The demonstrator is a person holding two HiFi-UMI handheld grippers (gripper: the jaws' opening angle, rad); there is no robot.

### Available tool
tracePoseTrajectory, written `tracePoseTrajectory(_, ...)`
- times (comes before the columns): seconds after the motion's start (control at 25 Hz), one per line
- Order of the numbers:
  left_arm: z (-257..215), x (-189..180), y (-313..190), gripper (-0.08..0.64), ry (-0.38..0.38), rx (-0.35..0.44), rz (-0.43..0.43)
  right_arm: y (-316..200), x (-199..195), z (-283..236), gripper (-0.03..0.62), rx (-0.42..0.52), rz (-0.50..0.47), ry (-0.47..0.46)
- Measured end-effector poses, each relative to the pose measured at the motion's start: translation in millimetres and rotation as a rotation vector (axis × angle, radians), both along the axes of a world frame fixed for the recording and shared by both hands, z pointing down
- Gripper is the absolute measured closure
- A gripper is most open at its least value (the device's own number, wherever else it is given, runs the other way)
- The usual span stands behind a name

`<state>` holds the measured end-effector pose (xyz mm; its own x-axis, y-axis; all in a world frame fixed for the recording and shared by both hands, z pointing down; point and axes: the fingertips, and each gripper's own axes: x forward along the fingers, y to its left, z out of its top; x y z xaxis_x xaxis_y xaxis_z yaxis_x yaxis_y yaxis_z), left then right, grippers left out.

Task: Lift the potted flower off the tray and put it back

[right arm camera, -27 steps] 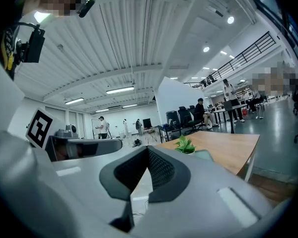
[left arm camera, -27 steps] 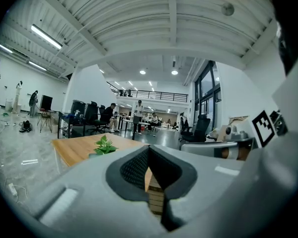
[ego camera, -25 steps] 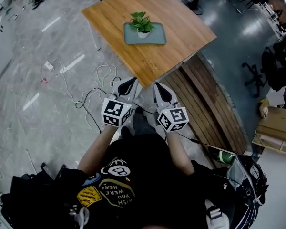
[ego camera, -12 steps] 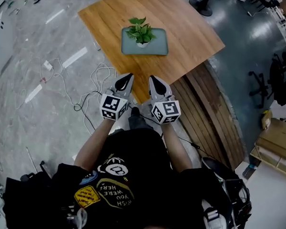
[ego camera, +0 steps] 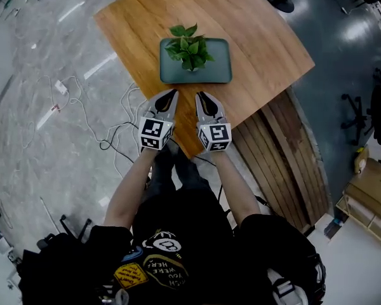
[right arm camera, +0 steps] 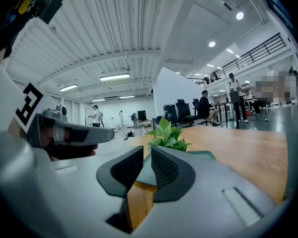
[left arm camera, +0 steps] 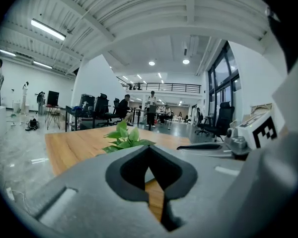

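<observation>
The grey-green tray (ego camera: 219, 74) lies on the tabletop (ego camera: 260, 37), with floor cables (ego camera: 114, 135) to its left and planks (ego camera: 282, 151) to its right. The leafy green potted flower (ego camera: 189, 48) stands upright on the tray. Near the tray, the left claw (ego camera: 173, 94) is closed and empty. The right claw (ego camera: 199, 96) has just been opening to a slit and holds nothing.

We see bare tabletop (ego camera: 267, 49) all round the tray (ego camera: 219, 73), wide on both sides and a narrower strip toward the near edge, leaving a level approach open. Only the leaves of the potted flower (ego camera: 189, 51) spread over the tray's middle, crowding a reach from overhead.
</observation>
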<state>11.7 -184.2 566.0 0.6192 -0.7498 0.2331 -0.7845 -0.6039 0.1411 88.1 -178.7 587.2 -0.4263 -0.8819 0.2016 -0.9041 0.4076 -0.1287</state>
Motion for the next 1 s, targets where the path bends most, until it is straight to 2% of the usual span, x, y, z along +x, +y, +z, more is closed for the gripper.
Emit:
tracePoseTrajectory(0.08,13,-2,-19,0.557,-0.009,-0.010,0.002,-25,1,26,0.479,-0.022,0.020,-0.005)
tracePoseTrajectory(0.12,18,-4,-29,0.557,-0.013,-0.011,0.002,-39,2,39,0.403,-0.033,0.028,-0.008)
tracePoseTrajectory(0.2,25,-6,-46,0.557,-0.016,-0.009,0.001,-71,4,62,0.296,-0.054,0.051,-0.002)
tracePoseTrajectory(0.36,32,-19,-61,0.557,0.008,-0.024,-0.013,-121,0,103,0.080,-0.085,0.071,0.030)
tracePoseTrajectory(0.4,33,-22,-63,0.557,0.015,-0.026,-0.014,-131,0,113,0.044,-0.100,0.072,0.040)
tracePoseTrajectory(0.56,36,-31,-68,0.556,0.020,-0.029,-0.004,-166,5,129,0.014,-0.129,0.108,0.039)
tracePoseTrajectory(0.76,45,-36,-65,0.557,0.003,-0.051,0.016,-197,-7,127,0.008,-0.092,0.120,0.055)
tracePoseTrajectory(0.88,51,-43,-62,0.557,-0.001,-0.065,0.016,-204,-5,127,0.048,-0.060,0.163,0.052)
tracePoseTrajectory(1.0,56,-50,-60,0.557,0.003,-0.084,0.005,-205,-3,125,0.055,-0.028,0.163,0.040)
